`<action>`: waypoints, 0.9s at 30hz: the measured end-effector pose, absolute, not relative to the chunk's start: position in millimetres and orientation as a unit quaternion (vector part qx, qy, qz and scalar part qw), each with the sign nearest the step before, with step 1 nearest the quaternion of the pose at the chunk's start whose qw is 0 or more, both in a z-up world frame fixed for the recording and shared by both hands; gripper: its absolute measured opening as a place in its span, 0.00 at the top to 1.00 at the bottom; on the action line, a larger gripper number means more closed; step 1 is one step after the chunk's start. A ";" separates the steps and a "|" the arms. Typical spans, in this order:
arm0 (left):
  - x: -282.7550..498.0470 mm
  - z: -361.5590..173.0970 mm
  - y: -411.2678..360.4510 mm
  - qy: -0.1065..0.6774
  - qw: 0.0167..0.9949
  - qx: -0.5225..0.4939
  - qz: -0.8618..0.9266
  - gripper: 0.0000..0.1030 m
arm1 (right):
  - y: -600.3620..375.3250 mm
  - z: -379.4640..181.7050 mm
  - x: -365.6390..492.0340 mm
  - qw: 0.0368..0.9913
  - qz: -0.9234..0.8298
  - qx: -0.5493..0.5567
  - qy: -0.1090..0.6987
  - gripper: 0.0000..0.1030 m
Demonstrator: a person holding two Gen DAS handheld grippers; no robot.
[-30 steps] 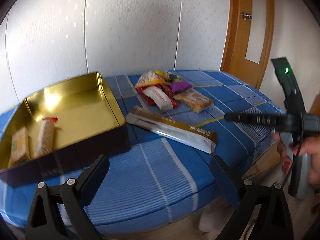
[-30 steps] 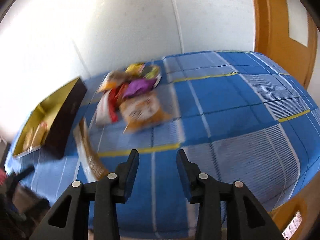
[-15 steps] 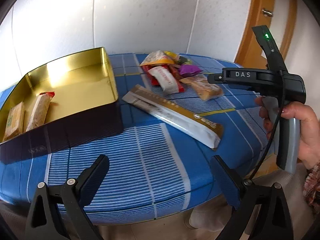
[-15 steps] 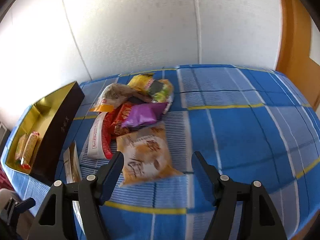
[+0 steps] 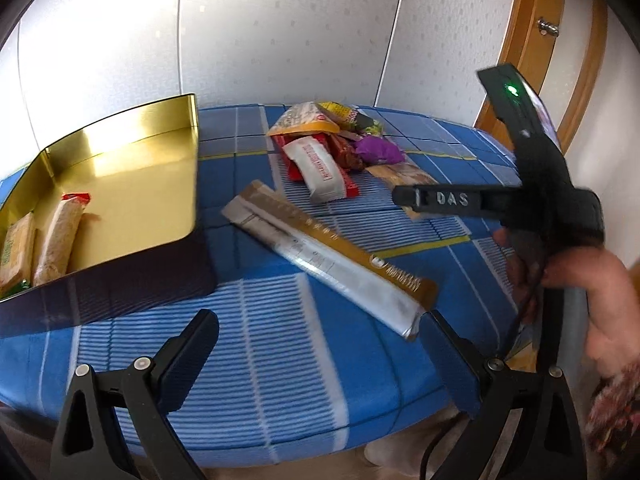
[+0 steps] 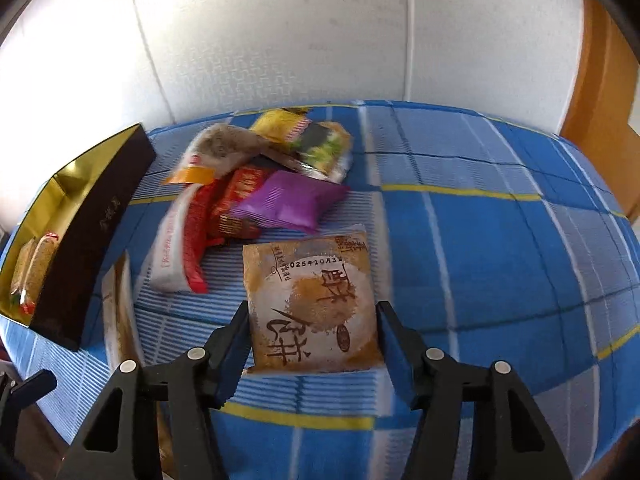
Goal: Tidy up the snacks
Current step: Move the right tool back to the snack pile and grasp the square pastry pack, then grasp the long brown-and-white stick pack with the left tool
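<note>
A gold-lined tin (image 5: 132, 184) with dark outer walls (image 6: 96, 232) sits at the table's left and holds two wrapped snacks (image 5: 56, 236). A long gold-and-silver packet (image 5: 324, 256) lies beside it. A pile of snack packs (image 5: 332, 148) lies farther back, with a purple pack (image 6: 288, 200) on it. My right gripper (image 6: 312, 344) is open, its fingers on either side of a square brown pastry pack (image 6: 312, 300). My left gripper (image 5: 320, 356) is open and empty above the near table edge.
The table has a blue plaid cloth (image 6: 500, 248). A white wall stands behind it, and a wooden door (image 5: 560, 60) at the right. The right hand-held gripper body (image 5: 520, 200) shows at the right of the left wrist view.
My right gripper has opened wider and moved forward and down until its fingers flank the brown pastry pack. My left gripper has moved slightly closer to the table.
</note>
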State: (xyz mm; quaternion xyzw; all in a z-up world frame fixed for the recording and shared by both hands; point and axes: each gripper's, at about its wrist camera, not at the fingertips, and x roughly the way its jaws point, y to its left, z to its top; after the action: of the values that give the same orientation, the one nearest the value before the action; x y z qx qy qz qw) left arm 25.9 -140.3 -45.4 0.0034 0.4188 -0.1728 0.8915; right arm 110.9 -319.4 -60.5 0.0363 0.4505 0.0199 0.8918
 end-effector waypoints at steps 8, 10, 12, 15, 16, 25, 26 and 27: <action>51.7 -54.3 -167.1 0.462 0.875 -0.008 -0.142 0.02 | -346.1 -60.5 98.6 0.886 -0.029 0.081 0.456 0.41; 59.9 -58.0 -173.1 0.478 0.869 -0.008 -0.128 0.02 | -351.7 -60.2 98.9 0.884 -0.034 0.095 0.456 0.41; 66.1 -59.1 -178.0 0.484 0.866 -0.010 -0.124 0.02 | -353.8 -60.0 99.8 0.884 -0.034 0.099 0.456 0.41; 74.4 -58.8 -186.6 0.480 0.869 -0.004 -0.119 0.02 | -352.8 -59.9 99.1 0.884 -0.036 0.097 0.456 0.41; 76.3 -58.7 -188.9 0.475 0.872 0.000 -0.118 0.02 | -352.4 -59.9 99.3 0.884 -0.037 0.096 0.457 0.41; 84.1 -62.0 -198.2 0.452 0.880 0.038 -0.141 0.15 | -360.3 -59.1 99.2 0.880 -0.027 0.124 0.457 0.41; 85.3 -61.5 -197.7 0.454 0.879 0.036 -0.141 0.15 | -361.6 -59.3 99.5 0.880 -0.026 0.126 0.457 0.41; 87.0 -60.5 -196.7 0.457 0.877 0.029 -0.143 0.15 | -361.8 -59.1 99.4 0.880 -0.026 0.128 0.458 0.41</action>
State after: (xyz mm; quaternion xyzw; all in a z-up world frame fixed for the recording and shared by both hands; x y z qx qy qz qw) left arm 87.0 -196.7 -60.5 0.0289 0.4571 -0.1430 0.8773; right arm 99.4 -361.8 -59.1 0.1276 0.4575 -0.0261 0.8796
